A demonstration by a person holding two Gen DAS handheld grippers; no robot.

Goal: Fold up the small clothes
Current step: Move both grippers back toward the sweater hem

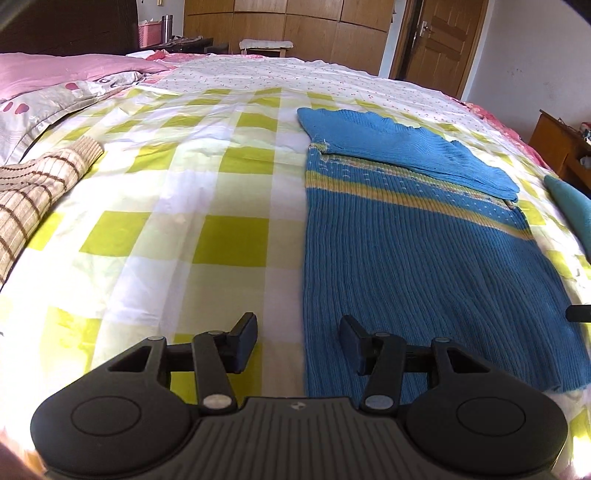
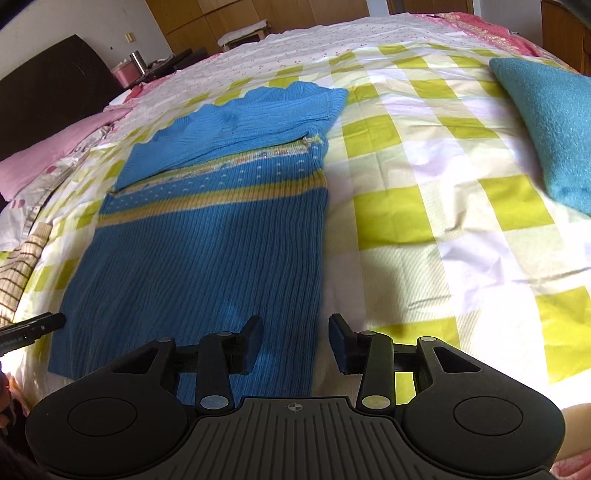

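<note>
A small blue knitted sweater [image 1: 406, 251] with a yellow stripe lies flat on the green-and-white checked bedsheet [image 1: 184, 184], its sleeves folded across the chest. My left gripper [image 1: 298, 341] hovers open over the sweater's near left corner, straddling its left edge, with nothing between the fingers. In the right wrist view the same sweater [image 2: 207, 251] fills the left half. My right gripper [image 2: 295, 343] hangs open over its near right corner, straddling the right edge, holding nothing. The tip of the other gripper [image 2: 40, 325] shows at the left edge.
A beige striped garment [image 1: 33, 192] lies on the bed's left side and a teal cloth [image 2: 554, 125] on its right. Pink pillows [image 1: 55, 74] sit at the head. A wooden wardrobe [image 1: 295, 26], a door [image 1: 439, 40] and a bedside cabinet [image 1: 557, 144] stand beyond the bed.
</note>
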